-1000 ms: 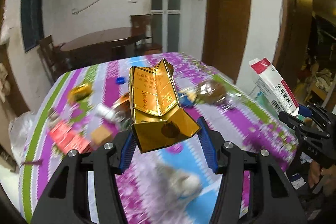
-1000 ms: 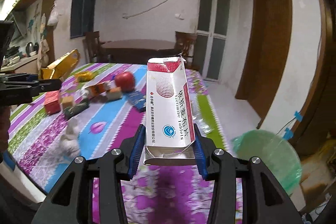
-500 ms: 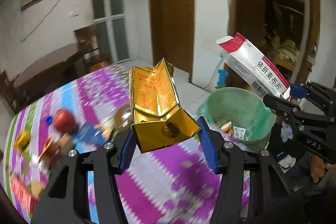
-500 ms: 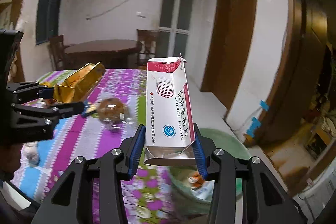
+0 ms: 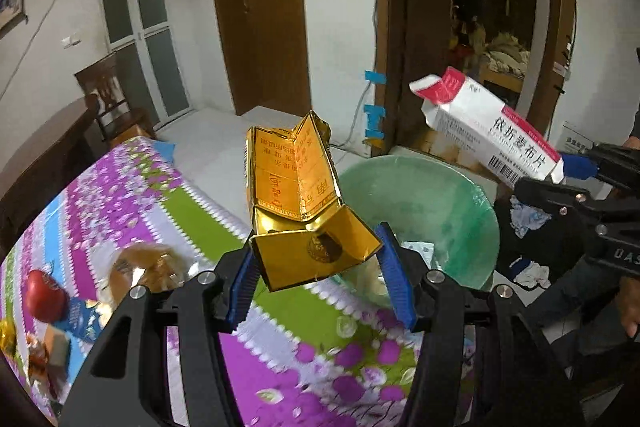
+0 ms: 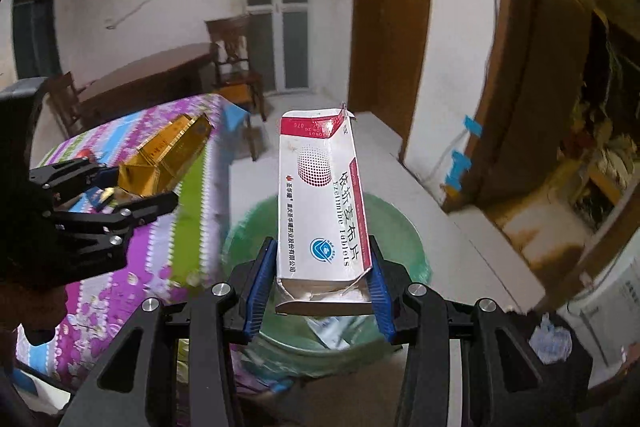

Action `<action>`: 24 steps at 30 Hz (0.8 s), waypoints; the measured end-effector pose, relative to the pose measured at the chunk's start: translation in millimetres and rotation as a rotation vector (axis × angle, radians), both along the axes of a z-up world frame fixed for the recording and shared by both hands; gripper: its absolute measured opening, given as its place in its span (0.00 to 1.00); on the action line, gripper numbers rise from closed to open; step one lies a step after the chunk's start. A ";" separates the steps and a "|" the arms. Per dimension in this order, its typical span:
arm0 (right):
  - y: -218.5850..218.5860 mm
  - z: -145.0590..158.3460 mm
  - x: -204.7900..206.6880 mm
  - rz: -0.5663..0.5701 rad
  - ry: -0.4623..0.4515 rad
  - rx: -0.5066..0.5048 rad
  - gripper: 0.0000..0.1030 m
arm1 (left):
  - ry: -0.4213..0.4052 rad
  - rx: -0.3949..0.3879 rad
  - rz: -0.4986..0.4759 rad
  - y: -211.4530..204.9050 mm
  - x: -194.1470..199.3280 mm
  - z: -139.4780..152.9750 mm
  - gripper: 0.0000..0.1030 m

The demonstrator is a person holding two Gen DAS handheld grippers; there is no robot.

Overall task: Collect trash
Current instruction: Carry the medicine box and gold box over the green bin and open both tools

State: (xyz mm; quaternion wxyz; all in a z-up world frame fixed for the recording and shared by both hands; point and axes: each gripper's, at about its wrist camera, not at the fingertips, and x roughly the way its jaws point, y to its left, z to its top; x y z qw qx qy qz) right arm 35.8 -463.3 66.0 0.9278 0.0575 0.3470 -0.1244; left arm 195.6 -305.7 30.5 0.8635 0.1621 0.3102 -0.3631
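Observation:
My left gripper (image 5: 320, 277) is shut on a torn gold carton (image 5: 296, 195) and holds it in the air over the table's edge, beside a green basin (image 5: 452, 195) on the floor. My right gripper (image 6: 320, 285) is shut on a white and red medicine box (image 6: 320, 203) and holds it upright above the same basin (image 6: 396, 227). The basin holds some paper scraps. The gold carton (image 6: 168, 155) and left gripper show at the left of the right wrist view. The medicine box (image 5: 488, 131) shows at the right of the left wrist view.
A table with a purple, green and blue striped cloth (image 5: 132, 203) carries a red apple (image 5: 44, 295), a clear wrapper (image 5: 148, 267) and small boxes. A wooden chair (image 6: 236, 63), a dark table (image 6: 152, 71) and brown doors (image 5: 260, 7) stand behind.
Both grippers have swung right, away from the table, with their boxes still held. The green basin has come closer and now lies under the right gripper.

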 end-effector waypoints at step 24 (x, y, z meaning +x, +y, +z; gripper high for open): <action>-22.6 -51.4 12.8 -0.102 0.079 0.021 0.44 | 0.028 0.081 -0.068 -45.9 -6.3 -33.1 0.52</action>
